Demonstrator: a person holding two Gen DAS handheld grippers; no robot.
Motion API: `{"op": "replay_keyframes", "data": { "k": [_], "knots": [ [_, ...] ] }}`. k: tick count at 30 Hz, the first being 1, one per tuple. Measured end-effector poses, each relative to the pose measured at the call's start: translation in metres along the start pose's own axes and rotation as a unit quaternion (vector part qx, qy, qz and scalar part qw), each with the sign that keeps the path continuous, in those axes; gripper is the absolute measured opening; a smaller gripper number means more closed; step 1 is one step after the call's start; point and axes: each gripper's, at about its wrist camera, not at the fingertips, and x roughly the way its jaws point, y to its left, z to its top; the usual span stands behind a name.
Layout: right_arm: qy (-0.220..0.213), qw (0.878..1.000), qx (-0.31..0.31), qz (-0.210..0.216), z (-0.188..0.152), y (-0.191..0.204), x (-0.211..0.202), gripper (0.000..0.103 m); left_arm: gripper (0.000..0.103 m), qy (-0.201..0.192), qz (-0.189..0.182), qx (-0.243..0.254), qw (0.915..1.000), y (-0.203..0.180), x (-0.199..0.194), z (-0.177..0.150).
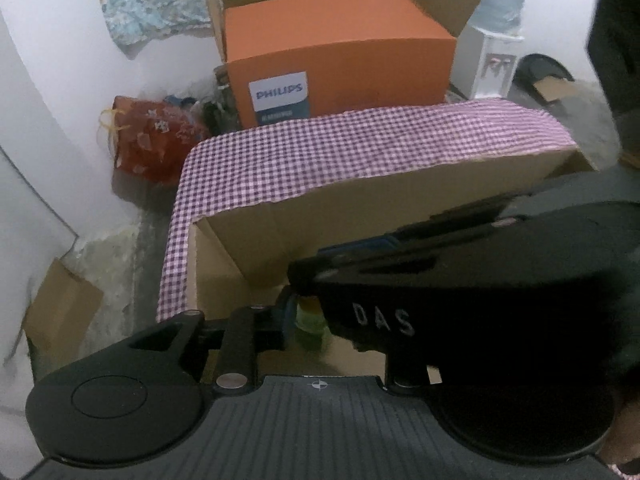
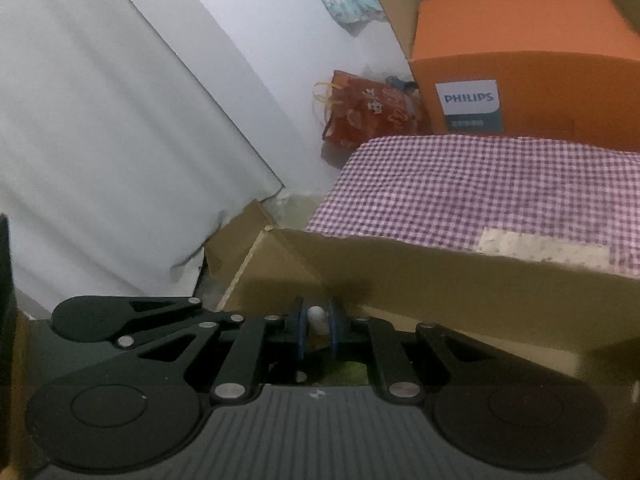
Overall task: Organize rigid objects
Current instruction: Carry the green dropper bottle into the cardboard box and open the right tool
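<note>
While both claws reach down into the open box, the right claw is nearly closed, its blue pads pressing from both sides on a small white-capped thing held low inside the box, near its left wall. From the left wrist, the right claw's black body crosses the view and hides one finger of the left claw, so I cannot tell whether that claw is narrow or gripping. A blurred green thing sits just beside its visible left pad, over the box bottom. A checked cloth drapes the box's far flap. Beyond it stands an orange box, and a red bag lies far left on the floor.
</note>
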Motion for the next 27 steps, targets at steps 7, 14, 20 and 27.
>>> {"op": "replay_keyframes", "data": {
  "k": [7, 14, 20, 27],
  "knots": [
    [-0.020, 1.000, 0.019, 0.004, 0.000, 0.000, -0.031, 0.014, 0.059, -0.045, -0.005, 0.014, 0.9989, -0.007, -0.037, -0.004],
    [-0.049, 0.997, 0.055, 0.017, -0.022, -0.004, -0.093, 0.014, 0.061, -0.085, -0.034, 0.006, 0.9958, -0.006, -0.087, -0.018],
    [-0.070, 0.996, 0.051, 0.017, -0.062, 0.019, -0.157, 0.014, 0.062, -0.104, -0.111, -0.022, 0.9881, 0.007, -0.136, -0.052],
    [-0.088, 0.992, 0.031, 0.083, -0.116, 0.060, -0.191, 0.022, 0.064, -0.158, -0.051, -0.036, 0.9855, 0.014, -0.165, -0.117]
  ]
}}
